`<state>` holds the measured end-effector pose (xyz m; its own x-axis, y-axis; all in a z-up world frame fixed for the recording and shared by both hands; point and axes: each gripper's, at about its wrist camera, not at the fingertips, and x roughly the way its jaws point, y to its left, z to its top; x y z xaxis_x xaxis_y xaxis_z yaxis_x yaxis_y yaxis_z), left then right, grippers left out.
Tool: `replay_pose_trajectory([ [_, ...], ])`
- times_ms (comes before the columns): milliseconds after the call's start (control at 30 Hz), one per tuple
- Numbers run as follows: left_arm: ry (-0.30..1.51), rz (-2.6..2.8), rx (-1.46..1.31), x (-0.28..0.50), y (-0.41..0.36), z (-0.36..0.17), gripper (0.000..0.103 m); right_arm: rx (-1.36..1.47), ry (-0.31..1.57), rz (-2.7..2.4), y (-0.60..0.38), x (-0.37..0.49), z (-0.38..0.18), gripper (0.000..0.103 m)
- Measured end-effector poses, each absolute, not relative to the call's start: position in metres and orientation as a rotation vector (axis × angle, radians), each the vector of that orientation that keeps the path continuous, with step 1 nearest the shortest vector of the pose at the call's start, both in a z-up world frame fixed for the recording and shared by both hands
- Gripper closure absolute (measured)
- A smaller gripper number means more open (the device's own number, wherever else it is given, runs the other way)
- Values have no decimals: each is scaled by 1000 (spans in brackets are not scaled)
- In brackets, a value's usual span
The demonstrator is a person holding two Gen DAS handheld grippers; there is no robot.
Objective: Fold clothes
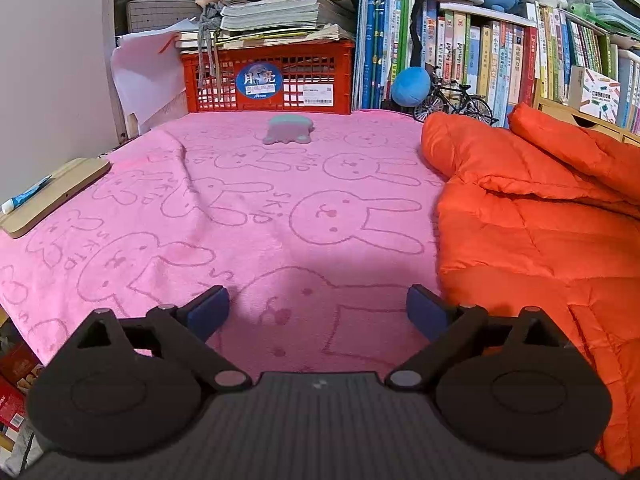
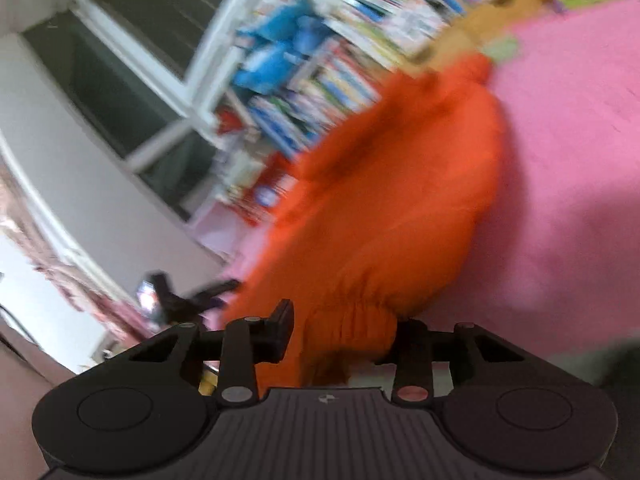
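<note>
We hold the left gripper, jaws apart, over a pink rabbit-print blanket; the orange puffer jacket lies at its right. Behind stand a red crate, bookshelf and model bicycle. The right gripper has its jaws clamped on the jacket's elastic cuff.

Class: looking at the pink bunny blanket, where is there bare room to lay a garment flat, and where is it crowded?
The widest free patch is the middle of the pink blanket, bordered by the wooden board on its left edge, the small grey-green toy and red crate at the back, and the orange jacket on the right. The right side is crowded by that jacket.
</note>
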<state>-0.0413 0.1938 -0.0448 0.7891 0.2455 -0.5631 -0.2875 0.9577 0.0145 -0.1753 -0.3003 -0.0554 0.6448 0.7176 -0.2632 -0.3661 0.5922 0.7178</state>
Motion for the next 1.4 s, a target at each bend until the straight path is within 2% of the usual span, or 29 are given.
replay_pose_trajectory([
  [100, 578, 313, -78, -43, 196, -43, 7, 680, 501, 740, -294, -158, -28, 65],
  [267, 436, 441, -150, -61, 215, -33, 7, 769, 473, 745, -291, -81, -8, 65],
  [467, 333, 371, -167, -85, 232, -17, 7, 844, 541, 592, -271, 45, -26, 66],
  [633, 251, 158, -142, -110, 242, 9, 7, 808, 593, 471, -238, 99, -44, 66],
  [933, 190, -341, -182, -133, 233, 40, 0, 796, 567, 453, -234, 98, -58, 66],
  [1133, 304, -438, -46, -101, 177, 17, 0, 780, 525, 492, -250, 88, -43, 62],
  [1300, 353, -384, -41, -55, 158, -1, 0, 751, 473, 532, -267, 77, -26, 57],
  [1400, 381, -354, -145, -35, 169, -6, 0, 734, 441, 556, -277, 70, -16, 44],
])
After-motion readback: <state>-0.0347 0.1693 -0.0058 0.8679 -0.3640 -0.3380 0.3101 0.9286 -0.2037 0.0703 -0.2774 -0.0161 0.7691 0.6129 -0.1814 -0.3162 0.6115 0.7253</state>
